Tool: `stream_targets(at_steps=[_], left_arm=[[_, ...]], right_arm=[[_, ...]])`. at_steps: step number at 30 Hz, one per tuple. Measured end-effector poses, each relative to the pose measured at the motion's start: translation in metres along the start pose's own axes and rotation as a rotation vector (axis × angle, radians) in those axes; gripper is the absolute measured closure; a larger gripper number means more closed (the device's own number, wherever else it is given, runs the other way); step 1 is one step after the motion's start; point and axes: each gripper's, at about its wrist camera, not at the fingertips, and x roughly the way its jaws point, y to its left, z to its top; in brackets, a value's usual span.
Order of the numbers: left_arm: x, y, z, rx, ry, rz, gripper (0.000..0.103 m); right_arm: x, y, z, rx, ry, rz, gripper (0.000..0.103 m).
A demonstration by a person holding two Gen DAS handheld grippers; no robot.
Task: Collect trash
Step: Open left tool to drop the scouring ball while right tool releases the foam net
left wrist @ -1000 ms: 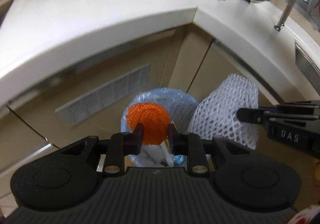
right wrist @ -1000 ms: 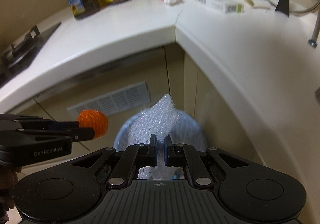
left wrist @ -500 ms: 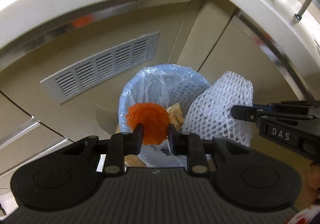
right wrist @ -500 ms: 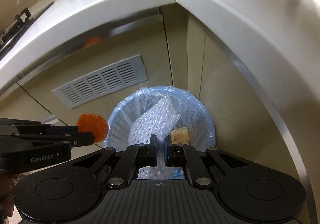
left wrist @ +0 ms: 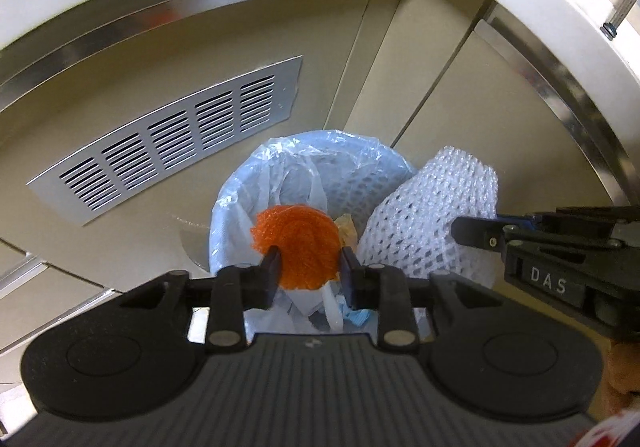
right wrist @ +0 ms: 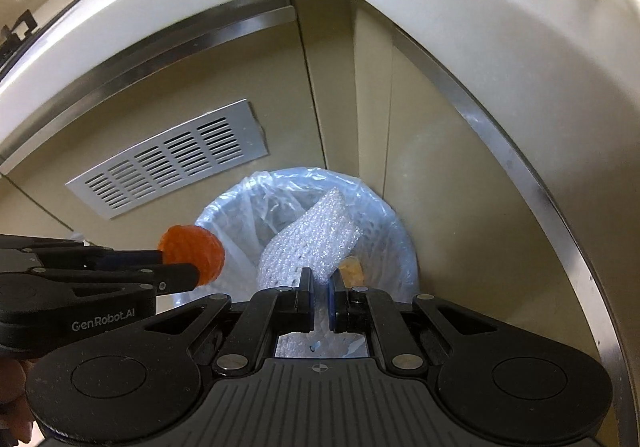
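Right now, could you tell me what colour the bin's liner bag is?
Pale translucent blue liner bag, clearest in the right wrist view.

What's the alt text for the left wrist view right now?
The left tool hangs over a blue-lined trash bin with an orange mesh ball between its fingers, which have just been opening. At right, the right tool holds a white foam net above the bin's rim, beneath a curved white countertop.

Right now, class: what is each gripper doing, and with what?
Left gripper: fingers just opening, orange mesh ball between them.
Right gripper: shut on white foam netting.
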Motion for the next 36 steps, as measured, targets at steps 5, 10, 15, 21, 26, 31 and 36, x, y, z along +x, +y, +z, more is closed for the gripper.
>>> stream_targets(at_steps=[5,10,15,21,26,31,36], left_arm=[[0.005,-0.001,0.002,0.009,0.011,0.016,0.065],[0.0,0.003,0.0,0.007,0.015,0.025,0.066],[-0.008,0.006,-0.001,0.003,0.006,0.037,0.066],[-0.019,0.009,-0.002,-0.008,-0.014,0.049,0.066],[-0.025,0.01,-0.001,-0.016,-0.024,0.055,0.066],[-0.029,0.01,-0.003,-0.019,-0.026,0.057,0.066],[-0.029,0.014,-0.005,-0.021,-0.03,0.059,0.066]], right_arm=[[0.003,-0.006,-0.001,0.008,0.006,-0.001,0.096],[0.007,-0.006,0.001,0.012,0.011,0.002,0.096],[0.006,-0.004,0.002,0.016,0.009,0.009,0.096],[0.004,-0.001,0.002,0.014,0.014,0.02,0.096],[0.005,0.002,0.004,0.013,0.01,0.025,0.096],[0.007,0.003,0.005,0.015,0.005,0.026,0.096],[0.012,0.0,0.005,0.038,0.004,0.058,0.096]])
